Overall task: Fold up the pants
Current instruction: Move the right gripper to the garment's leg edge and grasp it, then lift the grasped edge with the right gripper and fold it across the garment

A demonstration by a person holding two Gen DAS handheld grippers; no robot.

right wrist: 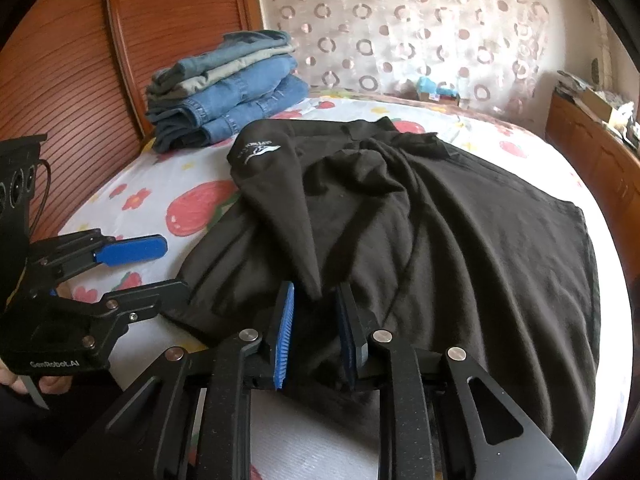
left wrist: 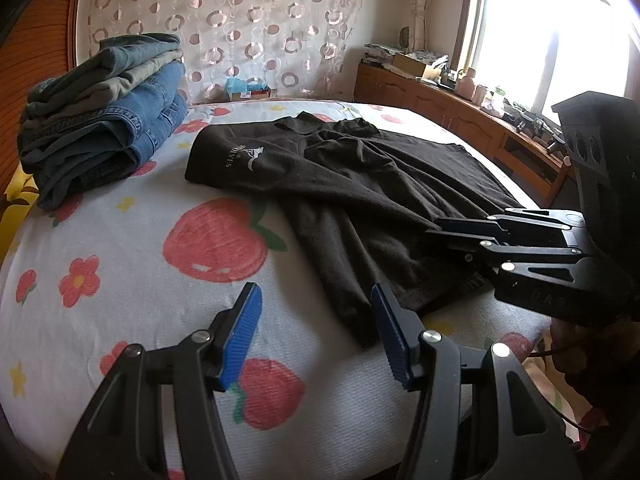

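Black pants with a white logo lie spread and rumpled across the strawberry-print bed sheet. My right gripper is shut on a bunched fold of the black pants at their near edge, and dark cloth fills the gap between its blue pads. In the left wrist view the right gripper lies low on the cloth at the right. My left gripper stands open over the sheet beside the pants' near corner, holding nothing. The left gripper shows at the left of the right wrist view.
A stack of folded jeans sits at the far left of the bed, against the wooden headboard. A low wooden cabinet with clutter runs under the bright window on the right. A patterned curtain hangs behind the bed.
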